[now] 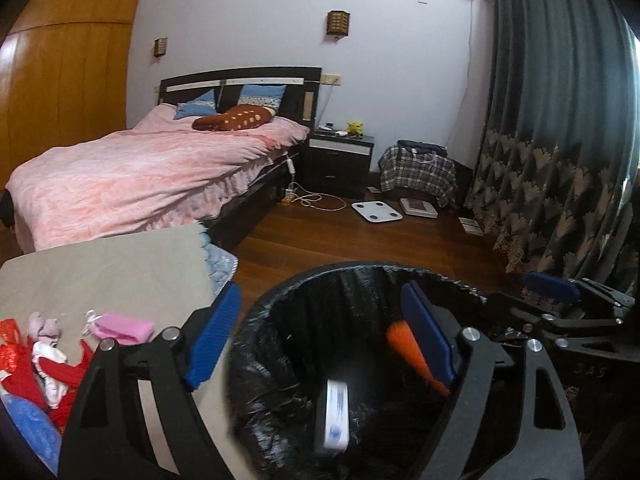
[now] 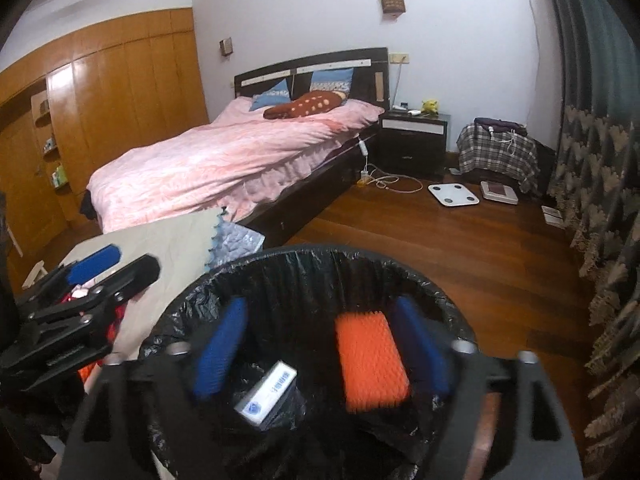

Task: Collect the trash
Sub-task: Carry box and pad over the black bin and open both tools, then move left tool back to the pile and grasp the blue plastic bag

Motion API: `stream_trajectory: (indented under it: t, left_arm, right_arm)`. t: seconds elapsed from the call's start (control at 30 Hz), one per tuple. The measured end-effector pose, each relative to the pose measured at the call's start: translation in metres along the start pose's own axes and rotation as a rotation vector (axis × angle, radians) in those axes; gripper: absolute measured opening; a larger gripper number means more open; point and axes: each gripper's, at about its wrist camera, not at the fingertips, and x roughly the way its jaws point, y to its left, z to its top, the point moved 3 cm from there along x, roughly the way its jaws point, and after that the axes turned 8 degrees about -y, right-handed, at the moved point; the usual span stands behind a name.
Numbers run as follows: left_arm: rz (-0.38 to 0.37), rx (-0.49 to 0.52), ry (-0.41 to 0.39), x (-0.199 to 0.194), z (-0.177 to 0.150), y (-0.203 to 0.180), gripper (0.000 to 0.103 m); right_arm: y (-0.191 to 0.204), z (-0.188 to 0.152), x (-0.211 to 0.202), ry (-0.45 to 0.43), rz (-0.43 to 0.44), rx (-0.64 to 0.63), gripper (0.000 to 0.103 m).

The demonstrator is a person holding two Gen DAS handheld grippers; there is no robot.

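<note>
A round bin with a black liner (image 1: 360,269) (image 2: 304,252) stands under both grippers. My left gripper (image 1: 320,312) hangs open over its left half, nothing between the blue pads. My right gripper (image 2: 320,312) is open over the bin mouth too; in the left wrist view one of its blue fingers (image 1: 552,286) shows at the right. A white box with blue print (image 1: 334,416) (image 2: 266,396) is inside the bin, blurred. An orange ribbed piece (image 2: 370,360) (image 1: 412,346) is in the bin mouth beside my right gripper's right pad; whether it touches the pad I cannot tell.
Left of the bin is a table under a beige cloth (image 1: 100,264) with red, white and pink items (image 1: 48,356) and a pink pack (image 1: 124,326). Behind are a pink bed (image 2: 224,160), a dark nightstand (image 2: 412,140), a white scale (image 2: 454,194) on the wooden floor and a patterned curtain (image 2: 600,200).
</note>
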Motion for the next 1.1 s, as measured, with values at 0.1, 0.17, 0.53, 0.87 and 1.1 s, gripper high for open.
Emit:
stream_trajectory:
  t: [0.1, 0.17, 0.53, 0.87, 1.1]
  left_arm:
    - [0.045, 0.000, -0.010, -0.012, 0.003, 0.018, 0.087]
    - [0.083, 0.002, -0.014, -0.020, 0.005, 0.032, 0.089]
    - [0.329, -0.019, -0.034, -0.083, 0.004, 0.123, 0.090]
    - [0.523, -0.084, 0.035, -0.129, -0.030, 0.190, 0.090]
    - [0.540, -0.144, 0.096, -0.132, -0.064, 0.202, 0.080]
  right_arm:
    - [0.007, 0.001, -0.001, -0.017, 0.003, 0.002, 0.097]
    - [0.018, 0.003, 0.002, -0.021, 0.013, -0.001, 0.097]
    - [0.115, 0.001, 0.021, -0.015, 0.192, -0.066, 0.097]
    - [0.203, -0.025, 0.034, 0.004, 0.349, -0.167, 0.097]
    - [0.224, -0.040, 0.041, 0.020, 0.386, -0.180, 0.097]
